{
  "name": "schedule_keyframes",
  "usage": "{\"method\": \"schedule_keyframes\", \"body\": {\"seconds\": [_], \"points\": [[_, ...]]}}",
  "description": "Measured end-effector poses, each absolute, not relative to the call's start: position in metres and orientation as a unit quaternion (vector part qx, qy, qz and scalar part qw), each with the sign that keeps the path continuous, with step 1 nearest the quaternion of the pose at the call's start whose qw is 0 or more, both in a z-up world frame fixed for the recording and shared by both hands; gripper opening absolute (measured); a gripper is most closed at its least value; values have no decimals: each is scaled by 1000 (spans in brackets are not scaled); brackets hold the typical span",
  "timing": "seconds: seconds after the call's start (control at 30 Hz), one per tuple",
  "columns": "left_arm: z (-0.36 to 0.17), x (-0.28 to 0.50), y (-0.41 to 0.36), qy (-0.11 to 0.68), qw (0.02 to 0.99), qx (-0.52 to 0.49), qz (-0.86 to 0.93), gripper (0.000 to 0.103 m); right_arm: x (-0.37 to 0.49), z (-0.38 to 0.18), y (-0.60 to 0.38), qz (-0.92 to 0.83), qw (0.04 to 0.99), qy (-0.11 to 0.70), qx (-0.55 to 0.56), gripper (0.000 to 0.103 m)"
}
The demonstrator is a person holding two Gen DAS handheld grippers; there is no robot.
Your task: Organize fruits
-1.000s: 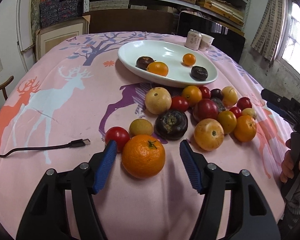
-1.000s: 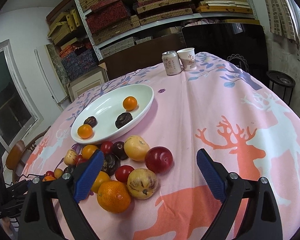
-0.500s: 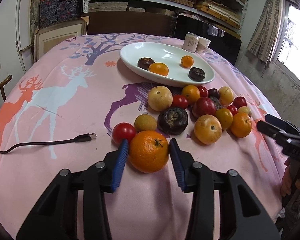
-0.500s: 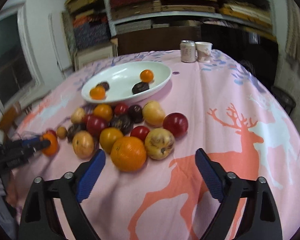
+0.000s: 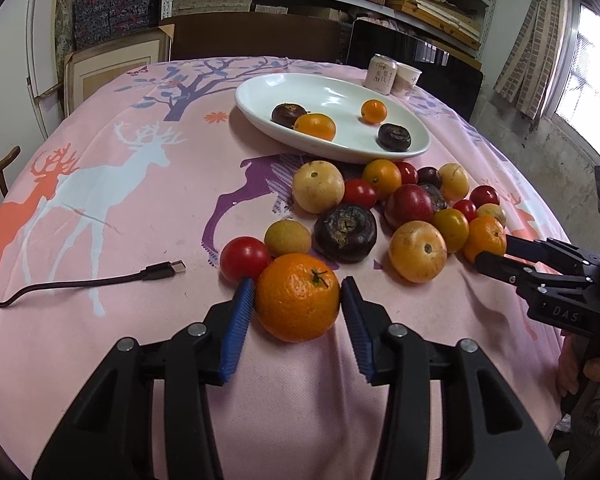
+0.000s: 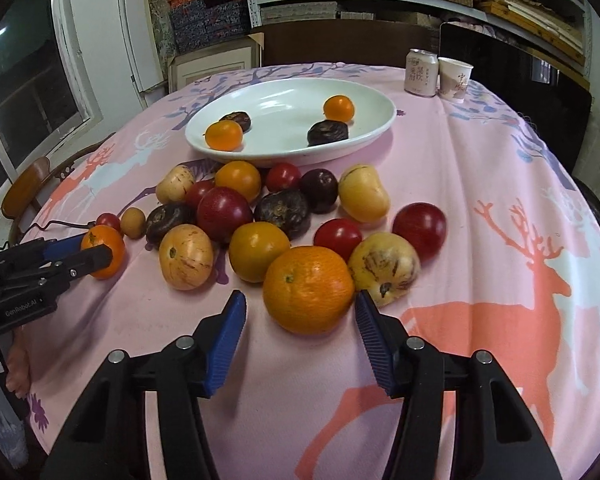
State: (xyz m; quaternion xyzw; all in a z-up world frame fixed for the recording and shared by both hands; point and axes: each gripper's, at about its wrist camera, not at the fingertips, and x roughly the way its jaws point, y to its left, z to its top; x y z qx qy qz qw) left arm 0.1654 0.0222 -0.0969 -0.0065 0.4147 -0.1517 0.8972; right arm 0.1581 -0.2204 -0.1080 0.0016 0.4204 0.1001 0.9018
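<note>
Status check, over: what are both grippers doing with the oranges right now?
Left gripper shut on the tangerine. Right gripper has been closing around the big orange, left pad not yet touching. White dish holds four fruits. Yellow fruit crowds the right pad.

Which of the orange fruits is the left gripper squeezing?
The stalked orange nearest the cable, apart from the pile; the left gripper clamps it.

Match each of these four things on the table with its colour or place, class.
Things:
1 drink can
2 cable plug
3 oval dish
4 tablecloth

Colour or place:
a white
b beside the paper cup
c pink, with deer
d black

Pairs: 1-b, 2-d, 3-a, 4-c
</note>
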Motion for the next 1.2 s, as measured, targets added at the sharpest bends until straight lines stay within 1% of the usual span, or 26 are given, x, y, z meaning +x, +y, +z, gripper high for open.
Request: {"method": "schedule_keyframes", "body": {"seconds": [0.07, 0.1, 0.33, 0.47, 0.57, 0.73, 0.87, 1.07, 1.2], "points": [[-97, 166, 23, 416, 896, -11, -154, 44, 161, -108, -220, 98, 902, 421, 7, 53], [-97, 167, 24, 417, 895, -14, -156, 44, 163, -109, -220, 96, 901, 424, 10, 48], [-95, 164, 26, 410, 897, -23, -162, 43, 163, -110, -229, 103, 898, 425, 40, 47], [-89, 159, 29, 400, 901, -32, -165, 43, 151, -102, -241, 105, 907, 401, 72, 47], [-77, 169, 25, 400, 899, -31, -174, 43, 151, -93, -250, 108, 911, 387, 91, 47], [-40, 210, 3, 367, 913, 0, -177, 43, 185, -57, -255, 111, 924, 355, 92, 47], [-24, 266, -14, 363, 914, -7, -180, 44, 243, -43, -252, 118, 923, 356, 89, 47], [-36, 351, -27, 394, 903, -28, -169, 44, 317, -50, -246, 112, 912, 388, 78, 48], [-54, 389, -40, 417, 891, -31, -176, 44, 340, -63, -243, 113, 905, 403, 79, 49]]}}
